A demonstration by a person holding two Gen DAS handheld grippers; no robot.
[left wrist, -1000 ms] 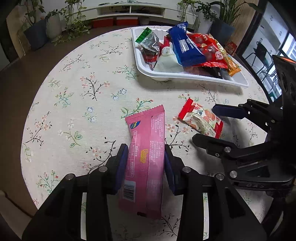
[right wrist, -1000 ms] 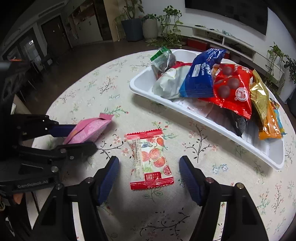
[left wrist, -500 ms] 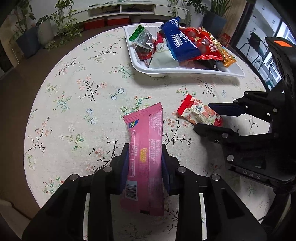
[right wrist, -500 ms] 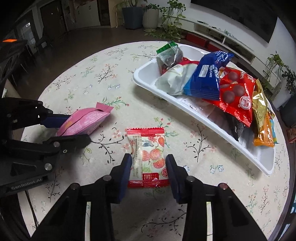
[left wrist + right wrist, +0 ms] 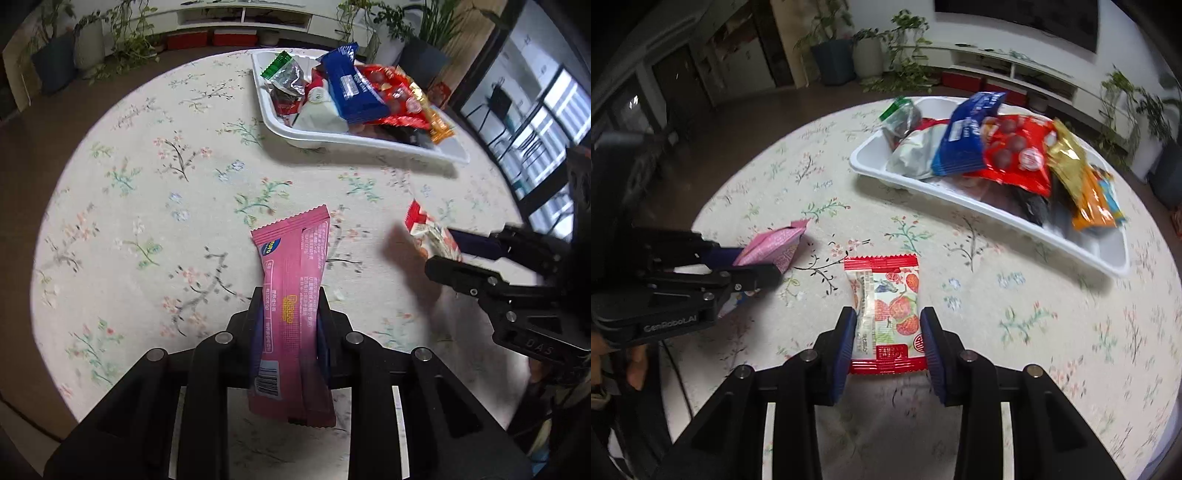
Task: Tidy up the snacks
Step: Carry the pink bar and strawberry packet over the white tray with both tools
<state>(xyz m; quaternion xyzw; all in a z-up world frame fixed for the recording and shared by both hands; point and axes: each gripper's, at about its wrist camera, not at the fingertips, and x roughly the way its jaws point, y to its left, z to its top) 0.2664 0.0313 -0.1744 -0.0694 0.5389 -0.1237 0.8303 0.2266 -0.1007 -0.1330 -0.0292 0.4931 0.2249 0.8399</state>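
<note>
At lower centre of each wrist view, a long pink foil snack bar wrapper (image 5: 291,306) is pinched mid-length by the left gripper (image 5: 289,321) and a small red-edged strawberry-print candy packet (image 5: 886,314) by the right gripper (image 5: 888,332), both judged light, crinkly and slippery, with the white plastic tray (image 5: 979,212) of snacks at upper right.

A round desk (image 5: 122,206) under a floral cloth carries a white tray (image 5: 369,138) of snacks at its far side.

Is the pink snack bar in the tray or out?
Out. The pink snack bar is clamped in the left hand-held gripper, short of the white tray.
</note>
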